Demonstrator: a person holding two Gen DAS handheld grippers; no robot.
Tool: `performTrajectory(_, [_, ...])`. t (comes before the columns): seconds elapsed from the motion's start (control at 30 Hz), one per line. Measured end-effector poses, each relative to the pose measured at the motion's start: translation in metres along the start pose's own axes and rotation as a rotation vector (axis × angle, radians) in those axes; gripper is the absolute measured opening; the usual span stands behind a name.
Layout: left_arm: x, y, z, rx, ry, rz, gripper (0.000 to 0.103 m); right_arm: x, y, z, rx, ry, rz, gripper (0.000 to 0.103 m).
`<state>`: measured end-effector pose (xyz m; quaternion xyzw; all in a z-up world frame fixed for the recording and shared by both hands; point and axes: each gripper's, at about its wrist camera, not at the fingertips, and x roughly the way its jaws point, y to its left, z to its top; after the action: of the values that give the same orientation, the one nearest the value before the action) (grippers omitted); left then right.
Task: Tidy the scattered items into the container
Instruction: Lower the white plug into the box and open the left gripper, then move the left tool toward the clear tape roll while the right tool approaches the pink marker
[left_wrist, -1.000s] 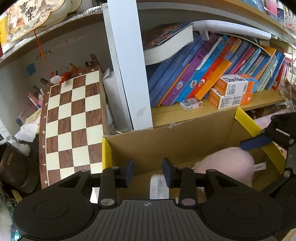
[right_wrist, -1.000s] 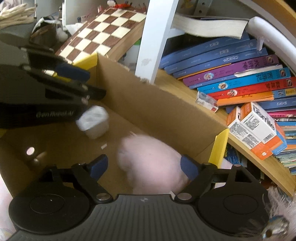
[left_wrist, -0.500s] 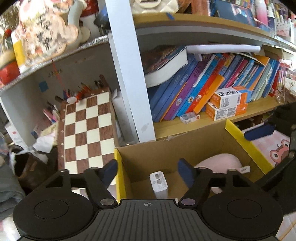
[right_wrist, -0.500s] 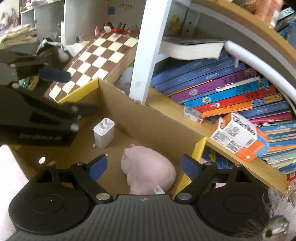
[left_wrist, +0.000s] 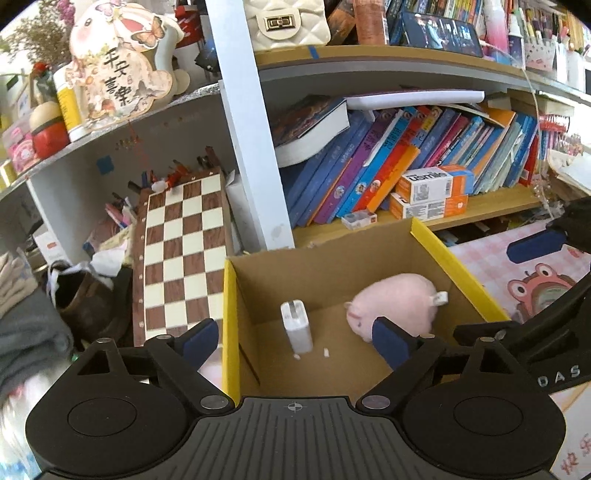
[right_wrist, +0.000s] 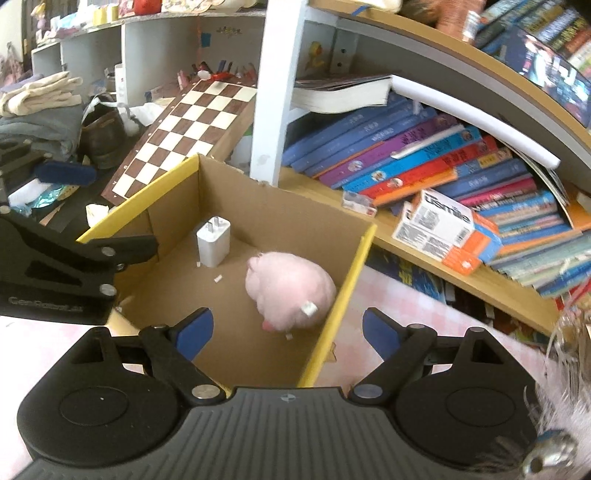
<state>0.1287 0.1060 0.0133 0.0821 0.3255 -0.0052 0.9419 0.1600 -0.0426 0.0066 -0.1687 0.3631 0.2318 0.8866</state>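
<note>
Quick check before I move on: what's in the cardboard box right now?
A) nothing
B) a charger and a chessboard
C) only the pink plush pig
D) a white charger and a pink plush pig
D: the white charger stands upright near the pink plush pig on the cardboard box floor.

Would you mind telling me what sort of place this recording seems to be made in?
Probably a lived-in home room, perhaps a child's. Crowded shelves hold leaning children's books, a chessboard stands propped against them, and a pink plush pig lies in a cardboard box.
</note>
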Motion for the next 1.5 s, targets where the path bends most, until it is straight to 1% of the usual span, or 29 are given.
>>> performTrajectory(0.13, [-0.016,-0.005,-0.007,-0.006,-0.006,-0.008,0.093,-0.017,-0.006,-0.013,0.044,-0.015,-0.016,0.088])
performTrajectory(0.57, [-0.051,-0.037,-0.012,0.038,-0.034,-0.055,0.094,-0.068,-0.03,-0.056,0.183,-0.062,-0.065,0.089])
performTrajectory(0.73, [-0.059,-0.054,-0.011,0.057,-0.045,-0.084,0.094,-0.085,-0.045,-0.076,0.243,-0.077,-0.096,0.092])
performTrajectory(0.9, [-0.062,-0.076,-0.01,0.087,-0.045,-0.112,0.094,-0.094,-0.062,-0.099,0.295,-0.061,-0.125,0.092])
performTrajectory(1.27, [-0.061,-0.124,-0.019,0.135,-0.009,-0.155,0.094,-0.102,-0.096,-0.144,0.38,-0.014,-0.167,0.092])
performTrajectory(1.5, [-0.061,-0.152,-0.026,0.143,0.002,-0.176,0.094,-0.105,-0.112,-0.163,0.405,-0.002,-0.186,0.092])
